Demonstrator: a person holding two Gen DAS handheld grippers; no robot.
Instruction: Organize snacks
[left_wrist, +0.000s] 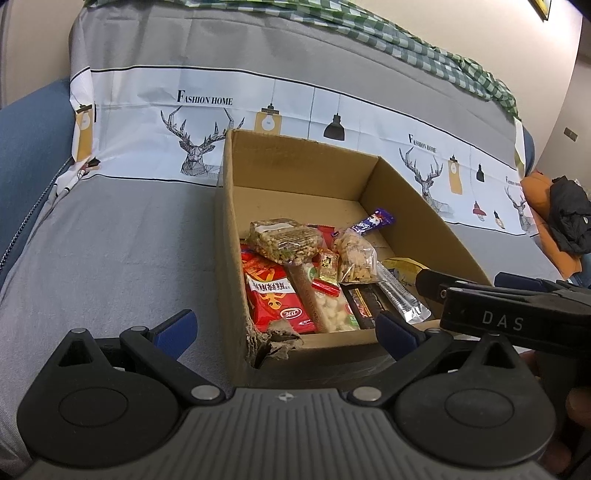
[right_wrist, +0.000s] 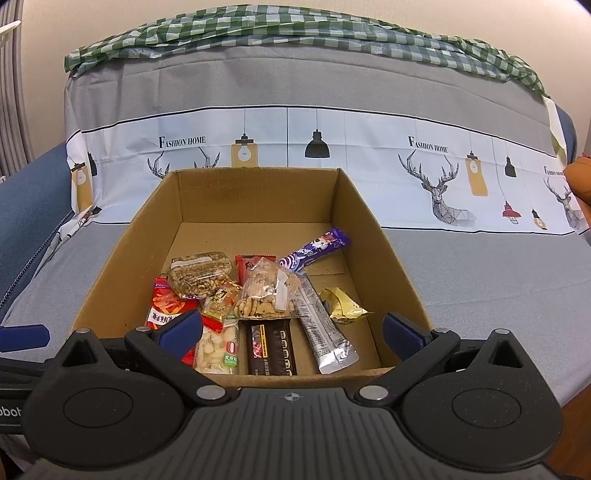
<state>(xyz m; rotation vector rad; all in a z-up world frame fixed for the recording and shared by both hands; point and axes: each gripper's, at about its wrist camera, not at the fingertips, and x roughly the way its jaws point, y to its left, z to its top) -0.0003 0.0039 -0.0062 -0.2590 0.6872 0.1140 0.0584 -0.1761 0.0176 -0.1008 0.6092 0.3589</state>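
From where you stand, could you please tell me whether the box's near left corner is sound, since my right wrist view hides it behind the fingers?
Observer: No. The cardboard box is torn and crumpled at its near left corner.
Operator: Thank you. How does the left gripper stand?
Observer: The left gripper is open, with its fingers on either side of that corner: one over the grey cover, one by the box's near wall.
Operator: Is there anything further off to the right?
Observer: A black garment lies on an orange cushion.
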